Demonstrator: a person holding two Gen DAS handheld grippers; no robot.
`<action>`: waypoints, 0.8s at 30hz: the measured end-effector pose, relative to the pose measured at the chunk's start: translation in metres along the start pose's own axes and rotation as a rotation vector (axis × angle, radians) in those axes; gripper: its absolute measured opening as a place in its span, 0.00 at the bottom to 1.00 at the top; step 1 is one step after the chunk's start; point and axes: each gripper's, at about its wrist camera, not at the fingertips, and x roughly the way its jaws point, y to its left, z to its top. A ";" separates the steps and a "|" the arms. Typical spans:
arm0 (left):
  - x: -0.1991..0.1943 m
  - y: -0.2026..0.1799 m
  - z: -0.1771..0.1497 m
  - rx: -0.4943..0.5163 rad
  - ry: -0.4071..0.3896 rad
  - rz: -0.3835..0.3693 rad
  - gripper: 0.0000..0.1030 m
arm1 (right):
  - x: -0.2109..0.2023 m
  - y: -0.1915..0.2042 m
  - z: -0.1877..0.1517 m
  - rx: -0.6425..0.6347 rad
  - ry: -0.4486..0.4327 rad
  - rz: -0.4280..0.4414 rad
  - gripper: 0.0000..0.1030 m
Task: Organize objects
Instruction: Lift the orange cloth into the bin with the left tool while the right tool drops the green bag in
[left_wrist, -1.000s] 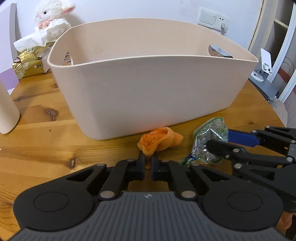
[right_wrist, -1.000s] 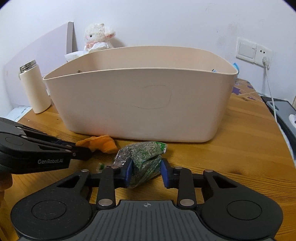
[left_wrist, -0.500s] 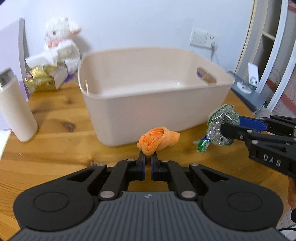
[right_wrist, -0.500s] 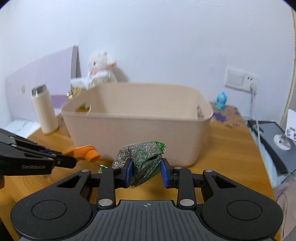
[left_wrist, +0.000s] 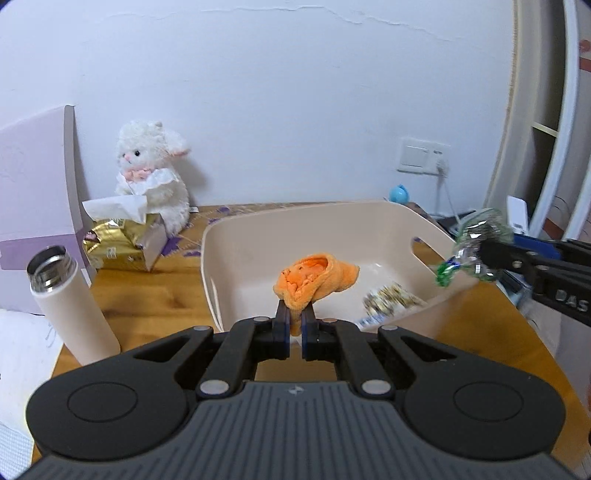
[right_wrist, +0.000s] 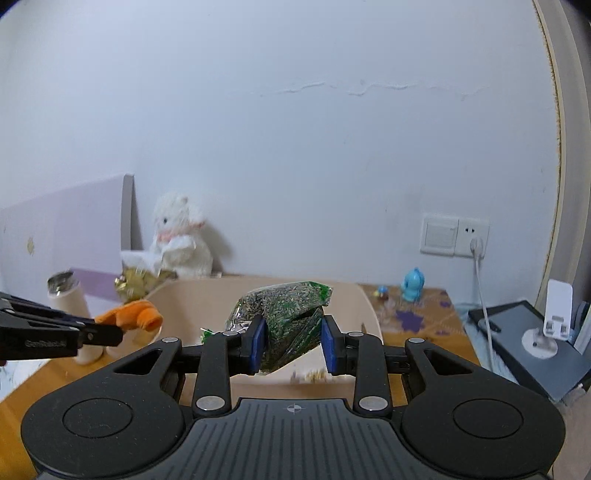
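In the left wrist view the left gripper (left_wrist: 293, 325) sits low in the centre of the frame, its fingers pinched tight on the lower edge of an orange plush toy (left_wrist: 314, 278), which is lifted clear of the wooden table (left_wrist: 147, 291) and hangs in front of the open beige plastic bin (left_wrist: 255, 240). On the bin's floor, right of centre, lies a blurred printed packet (left_wrist: 391, 301). At the right edge of the same view the right gripper (left_wrist: 480, 254) reaches in over the bin's right rim, clenched on a crinkled clear bag with green trim (left_wrist: 476, 243).

In the right wrist view that gripper (right_wrist: 293, 338) fills the bottom of the frame, its blue pads (right_wrist: 258, 341) pressed against both sides of the bag of greenish seeds (right_wrist: 286, 317), held in the air in front of the bin (right_wrist: 207, 295). At the left edge the other gripper (right_wrist: 94, 334) appears side-on with the orange toy (right_wrist: 131, 314) sticking out of its tip.

A white insulated bottle (left_wrist: 68, 302) with its cap off stands on the table at lower left, well apart from the bin. Behind it, upper left, a gold tissue box (left_wrist: 122, 240) rests against a white plush lamb (left_wrist: 153, 173) by the wall. A small blue figurine (left_wrist: 399, 193) stands below the wall socket (left_wrist: 421, 159) at the right
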 end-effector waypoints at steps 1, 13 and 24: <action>0.006 0.003 0.004 0.001 0.003 0.005 0.06 | 0.005 0.000 0.004 0.002 -0.006 -0.005 0.28; 0.096 0.006 0.016 0.019 0.140 0.094 0.06 | 0.075 0.016 0.005 -0.065 0.079 -0.035 0.28; 0.125 -0.002 0.004 0.065 0.233 0.070 0.08 | 0.114 0.015 -0.023 -0.076 0.227 -0.044 0.29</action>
